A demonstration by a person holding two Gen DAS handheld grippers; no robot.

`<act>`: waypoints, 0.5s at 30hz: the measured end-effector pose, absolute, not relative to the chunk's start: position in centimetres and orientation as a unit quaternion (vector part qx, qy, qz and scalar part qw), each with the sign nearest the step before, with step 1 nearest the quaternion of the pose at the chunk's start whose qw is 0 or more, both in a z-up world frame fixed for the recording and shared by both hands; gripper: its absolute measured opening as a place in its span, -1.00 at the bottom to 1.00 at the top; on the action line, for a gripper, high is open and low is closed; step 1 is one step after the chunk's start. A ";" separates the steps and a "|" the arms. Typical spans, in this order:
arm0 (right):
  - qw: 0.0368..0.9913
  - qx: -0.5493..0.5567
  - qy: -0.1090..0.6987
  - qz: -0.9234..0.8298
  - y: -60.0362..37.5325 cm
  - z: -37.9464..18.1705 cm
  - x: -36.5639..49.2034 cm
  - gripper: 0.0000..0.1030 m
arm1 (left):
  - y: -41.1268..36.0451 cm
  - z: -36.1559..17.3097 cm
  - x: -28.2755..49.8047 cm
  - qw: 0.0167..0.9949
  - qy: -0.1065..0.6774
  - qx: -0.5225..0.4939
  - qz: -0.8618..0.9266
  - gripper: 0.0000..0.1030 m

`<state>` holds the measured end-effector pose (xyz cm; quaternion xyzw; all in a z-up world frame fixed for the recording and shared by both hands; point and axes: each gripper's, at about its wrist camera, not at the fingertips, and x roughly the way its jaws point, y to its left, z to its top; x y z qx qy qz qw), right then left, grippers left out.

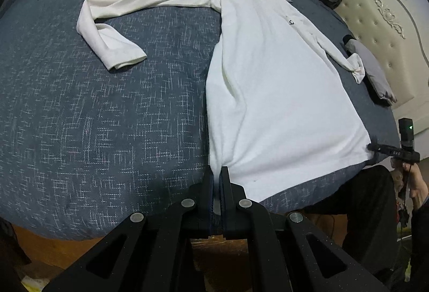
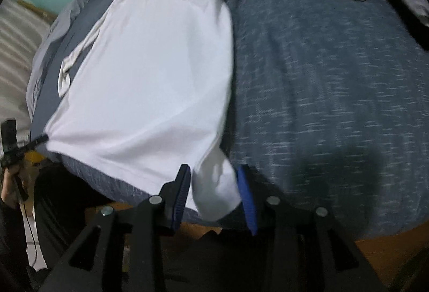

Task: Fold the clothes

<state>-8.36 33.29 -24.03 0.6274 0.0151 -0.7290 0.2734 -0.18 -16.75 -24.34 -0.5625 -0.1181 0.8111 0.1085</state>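
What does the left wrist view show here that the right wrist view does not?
Only the left wrist view: the left gripper shut on the shirt's hem corner, and a tufted headboard. Only the right wrist view: the right gripper with jaws apart, the other hem corner lying loose between them. Both share the white long-sleeved shirt spread on the blue bedspread.

white shirt on blue-grey flecked bedcover.
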 end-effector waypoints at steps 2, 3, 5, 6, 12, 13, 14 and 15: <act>0.269 0.620 0.012 -0.737 33.7 -23.4 -8.5 -0.80 | -16.8 -23.9 -0.1 0.108 -0.118 -0.557 0.815 -0.93; 0.267 0.616 0.009 -0.741 33.9 -23.0 -8.6 -0.90 | -16.8 -23.6 -0.1 0.110 -0.119 -0.554 0.816 -0.93; 0.269 0.605 0.003 -0.750 34.7 -21.5 -8.7 -0.91 | -16.9 -22.8 0.1 0.115 -0.117 -0.547 0.821 -0.93; 0.270 0.599 -0.003 -0.753 35.3 -20.7 -8.8 -0.92 | -16.8 -22.3 0.2 0.119 -0.117 -0.542 0.823 -0.93; 0.257 0.587 -0.001 -0.768 37.8 -17.7 -8.9 -0.92 | -15.9 -21.2 0.5 0.137 -0.107 -0.549 0.818 -0.92; 0.248 0.593 0.013 -0.766 37.7 -18.2 -8.6 -0.92 | -15.8 -21.7 0.4 0.137 -0.107 -0.554 0.814 -0.92; 0.241 0.600 0.020 -0.762 37.6 -19.0 -8.5 -0.92 | -15.8 -22.4 0.1 0.134 -0.111 -0.561 0.810 -0.92; 0.235 0.608 0.025 -0.758 37.4 -19.9 -8.5 -0.92 | -15.8 -23.1 -0.1 0.130 -0.114 -0.568 0.804 -0.92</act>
